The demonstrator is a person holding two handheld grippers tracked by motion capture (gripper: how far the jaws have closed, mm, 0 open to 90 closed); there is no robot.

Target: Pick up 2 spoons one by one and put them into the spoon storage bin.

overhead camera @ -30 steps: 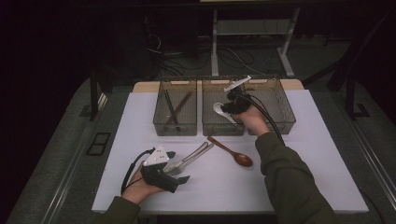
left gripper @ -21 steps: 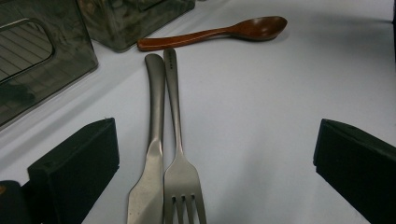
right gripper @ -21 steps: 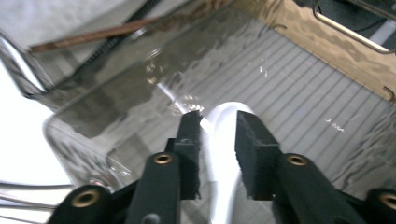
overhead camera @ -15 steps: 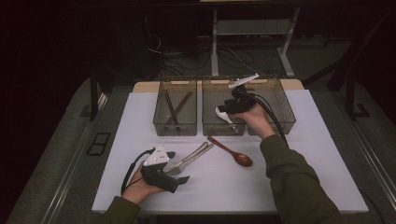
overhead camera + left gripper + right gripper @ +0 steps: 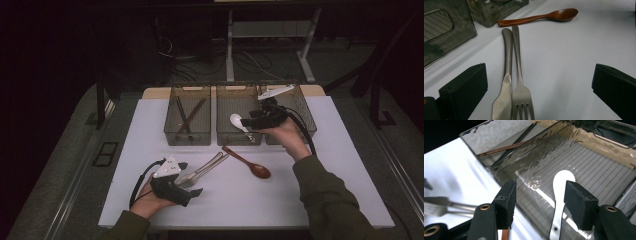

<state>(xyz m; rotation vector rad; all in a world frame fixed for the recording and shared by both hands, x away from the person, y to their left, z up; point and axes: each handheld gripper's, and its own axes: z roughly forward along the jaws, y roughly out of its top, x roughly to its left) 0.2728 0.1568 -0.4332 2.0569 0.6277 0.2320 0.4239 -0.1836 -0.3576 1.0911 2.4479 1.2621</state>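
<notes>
Sorting cutlery: right gripper (image 5: 539, 202) fingers just opened, releasing white spoon (image 5: 560, 195) into middle bin (image 5: 240, 137); left gripper (image 5: 536, 87) released around knife (image 5: 505, 82) and fork (image 5: 520, 82), needs closing next

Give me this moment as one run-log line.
right gripper: jaws just opening, white spoon released in middle bin | left gripper: open around knife and fork | wooden spoon: on table

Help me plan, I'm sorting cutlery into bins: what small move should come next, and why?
Probably close the left claw on the fork: it sits open with the fork and knife between its jaws, while the white spoon already lies in the middle bin.
</notes>
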